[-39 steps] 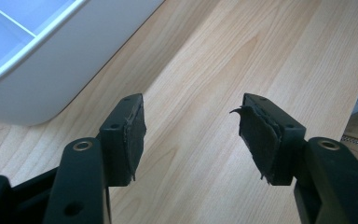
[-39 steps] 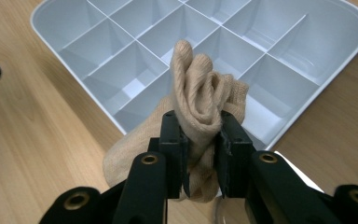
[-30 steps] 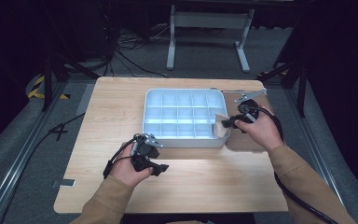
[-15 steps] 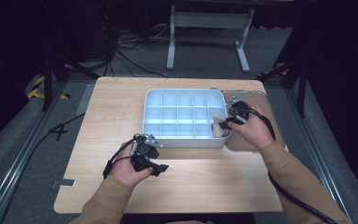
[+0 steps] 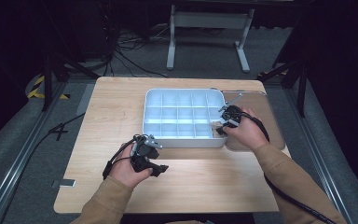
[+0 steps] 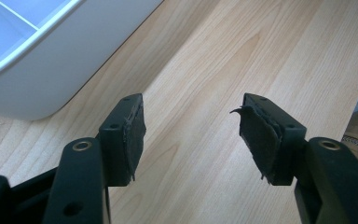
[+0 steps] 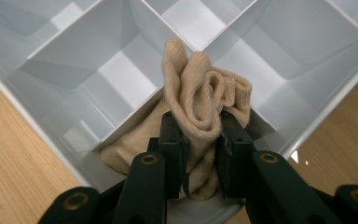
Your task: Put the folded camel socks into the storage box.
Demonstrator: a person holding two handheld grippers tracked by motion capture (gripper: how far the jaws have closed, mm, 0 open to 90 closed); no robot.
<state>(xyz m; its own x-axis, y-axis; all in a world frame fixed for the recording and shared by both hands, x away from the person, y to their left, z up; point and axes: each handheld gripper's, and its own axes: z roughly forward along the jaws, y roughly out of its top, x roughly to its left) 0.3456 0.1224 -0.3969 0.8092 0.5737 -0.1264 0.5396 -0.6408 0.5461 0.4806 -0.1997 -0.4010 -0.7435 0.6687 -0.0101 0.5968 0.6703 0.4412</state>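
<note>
A beige knitted cloth (image 7: 200, 109), bunched and folded, is pinched between the jaws of my right gripper (image 7: 200, 161). It sits down in the near right corner compartment of the white divided tray (image 5: 151, 114). In the high view my right gripper (image 5: 221, 128) reaches over the tray's right front corner and the beige cloth (image 5: 216, 132) shows only as a small patch. My left gripper (image 6: 191, 133) is open over bare wood, nothing between its pads, just in front of the tray's (image 6: 42, 88) near edge. In the high view my left gripper (image 5: 161, 169) lies low on the table.
The wooden table (image 5: 121, 107) has free room left of the tray and along its front. A brown mat (image 5: 272, 121) lies at the table's right edge under my right hand. Cables trail from both grippers. Dark floor and a metal stand are beyond the table.
My right gripper has moved left and down, bringing the cloth from beside the tray's right edge into its near right corner compartment. The left gripper has stayed still.
</note>
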